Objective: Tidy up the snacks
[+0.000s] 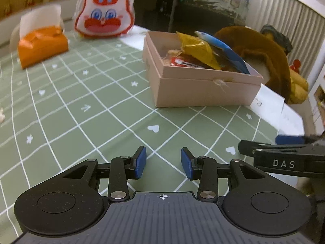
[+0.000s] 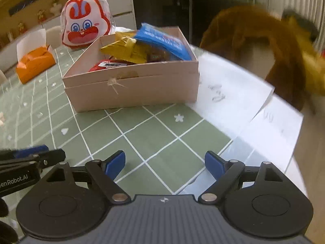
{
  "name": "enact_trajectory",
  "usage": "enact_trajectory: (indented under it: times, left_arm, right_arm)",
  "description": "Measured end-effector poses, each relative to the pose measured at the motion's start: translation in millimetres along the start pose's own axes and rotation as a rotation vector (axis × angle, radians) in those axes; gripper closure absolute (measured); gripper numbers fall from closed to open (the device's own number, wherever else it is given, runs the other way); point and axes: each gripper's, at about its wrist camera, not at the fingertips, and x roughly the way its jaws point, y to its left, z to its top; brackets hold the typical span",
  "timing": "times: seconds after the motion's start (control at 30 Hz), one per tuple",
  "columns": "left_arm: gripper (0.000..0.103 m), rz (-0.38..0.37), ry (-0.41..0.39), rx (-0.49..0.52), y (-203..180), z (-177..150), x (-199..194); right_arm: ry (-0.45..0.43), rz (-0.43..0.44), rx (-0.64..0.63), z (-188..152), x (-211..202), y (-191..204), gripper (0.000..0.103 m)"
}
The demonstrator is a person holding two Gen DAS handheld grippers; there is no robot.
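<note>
Your left gripper [image 1: 163,163] hovers low over the green, white-gridded tabletop [image 1: 85,109], its jaws spread with nothing between the blue pads [image 1: 141,162]. Your right gripper [image 2: 164,165] hovers just beside it, jaws spread wider and likewise holding nothing; in the left wrist view its black finger shows at 3 o'clock, and in the right wrist view the left tool's finger shows at 9 o'clock. The snacks sit in the open pale-pink cardboard box [image 1: 203,90], which stands on the tabletop ahead of both grippers, at about 1 o'clock from the left one and 11 o'clock from the right one. Inside it, a crinkled gold foil packet [image 1: 197,50] leans against a long blue snack wrapper [image 1: 227,52] that pokes above the rim, and a red-and-white packet [image 1: 183,62] lies lower down in front of them. Beyond the box at 1 o'clock rests a brown plush toy [image 1: 262,50], and white paper sheets [image 2: 233,93] with faint handwriting lie at the box's right side, on the tabletop's edge. Farther off, at 11 o'clock, a red-and-white rabbit-face bag [image 1: 104,12] stands upright, and at 10 o'clock an orange tissue pack [image 1: 41,47] holds a white sheet sticking up from its top.
</note>
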Motion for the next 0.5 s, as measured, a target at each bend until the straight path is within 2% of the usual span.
enact_trajectory:
  times: [0.07, 0.17, 0.3, 0.5]
  left_arm:
    - [0.058, 0.028, -0.019, 0.048, -9.0, -4.6, -0.2]
    - [0.058, 0.058, -0.046, 0.094, -17.0, -10.0, 0.3]
    - [0.058, 0.071, -0.097, 0.101, -19.8, -19.3, -1.2]
    - [0.058, 0.076, -0.104, 0.114, -22.8, -21.9, -2.9]
  right_arm:
    - [0.017, -0.005, -0.005, -2.5, 3.7, 5.8, 0.016]
    - [-0.022, -0.040, 0.011, -12.3, -1.7, 9.0, 0.014]
    - [-0.071, -0.088, 0.067, -23.8, -1.7, 4.7, 0.003]
    - [-0.097, -0.088, 0.066, -33.5, -6.5, 0.8, 0.002]
